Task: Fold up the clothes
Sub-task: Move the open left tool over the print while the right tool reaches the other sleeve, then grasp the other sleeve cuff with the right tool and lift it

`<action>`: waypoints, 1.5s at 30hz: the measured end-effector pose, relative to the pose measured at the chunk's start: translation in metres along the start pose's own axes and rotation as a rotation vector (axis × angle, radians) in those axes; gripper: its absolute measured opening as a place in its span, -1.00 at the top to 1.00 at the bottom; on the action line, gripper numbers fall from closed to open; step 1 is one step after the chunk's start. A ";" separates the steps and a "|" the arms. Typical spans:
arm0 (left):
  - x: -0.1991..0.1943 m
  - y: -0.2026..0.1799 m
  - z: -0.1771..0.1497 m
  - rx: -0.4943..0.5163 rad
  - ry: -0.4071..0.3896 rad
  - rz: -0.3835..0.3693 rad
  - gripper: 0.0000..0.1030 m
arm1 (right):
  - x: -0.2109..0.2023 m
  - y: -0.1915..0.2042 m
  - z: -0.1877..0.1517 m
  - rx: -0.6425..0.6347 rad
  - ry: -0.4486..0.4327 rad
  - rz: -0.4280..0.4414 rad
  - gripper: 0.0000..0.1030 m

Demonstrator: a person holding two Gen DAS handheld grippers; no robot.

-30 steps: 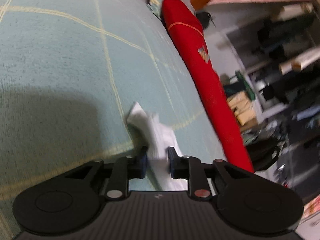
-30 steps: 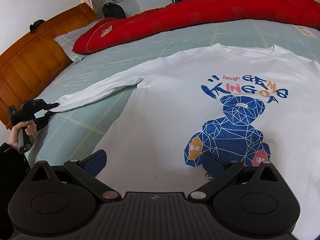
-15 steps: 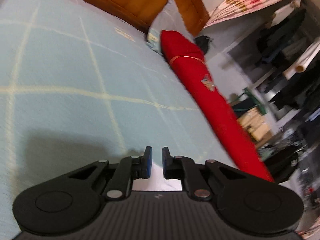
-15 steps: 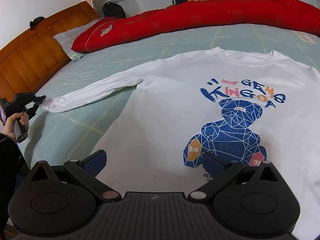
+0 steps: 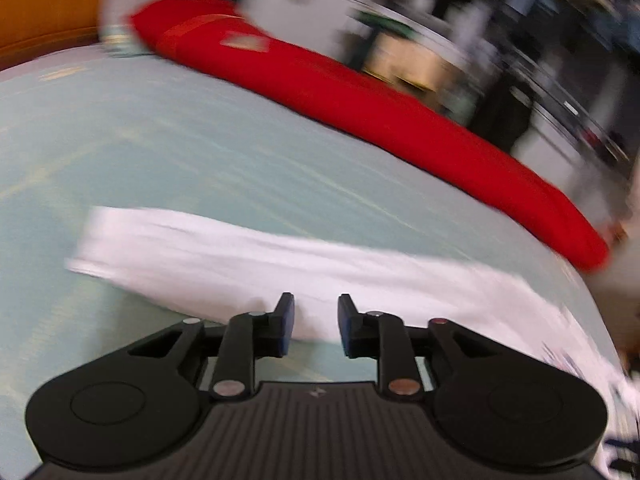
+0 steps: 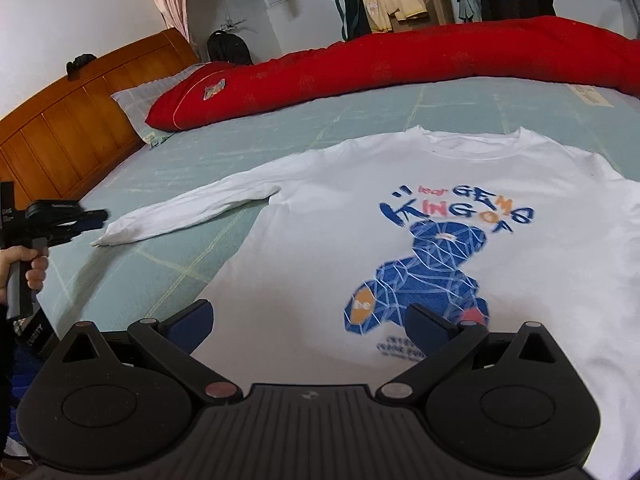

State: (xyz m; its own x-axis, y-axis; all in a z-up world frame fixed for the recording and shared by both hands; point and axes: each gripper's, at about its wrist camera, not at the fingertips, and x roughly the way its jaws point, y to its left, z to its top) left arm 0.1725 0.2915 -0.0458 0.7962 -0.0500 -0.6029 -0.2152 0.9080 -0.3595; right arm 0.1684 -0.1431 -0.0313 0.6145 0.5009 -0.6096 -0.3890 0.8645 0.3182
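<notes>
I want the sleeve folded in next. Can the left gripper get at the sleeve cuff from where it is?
Probably yes. The left gripper hangs open just off the sleeve cuff, which lies flat on the bed with nothing between them or on top.

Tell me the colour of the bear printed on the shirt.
Mostly blue, with white lines and orange and red patches: the bear on the white shirt shows best in the right wrist view.

Both grippers were matte black, with ribbed housings, round discs at the lower corners and blue-padded fingers (image 6: 192, 318). Silver and copper rivets dotted the linkages. At the frame's left edge, a hand (image 6: 20, 266) emerged from a dark sleeve.
</notes>
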 end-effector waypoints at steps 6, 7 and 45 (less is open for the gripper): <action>0.014 -0.119 -0.031 0.189 0.100 -0.205 0.37 | -0.022 -0.025 -0.016 0.048 -0.017 -0.028 -1.00; 0.017 -0.138 -0.037 0.215 0.113 -0.237 0.32 | -0.023 -0.032 -0.020 0.064 -0.012 -0.051 -1.00; 0.074 -0.259 -0.141 0.165 0.315 -0.310 0.05 | -0.103 -0.333 -0.041 0.881 -0.333 -0.003 -1.00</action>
State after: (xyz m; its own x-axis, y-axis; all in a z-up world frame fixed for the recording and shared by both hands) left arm 0.2071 -0.0058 -0.0978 0.5930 -0.4299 -0.6809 0.1183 0.8829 -0.4544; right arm 0.2065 -0.4841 -0.1043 0.8320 0.3674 -0.4157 0.1883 0.5178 0.8345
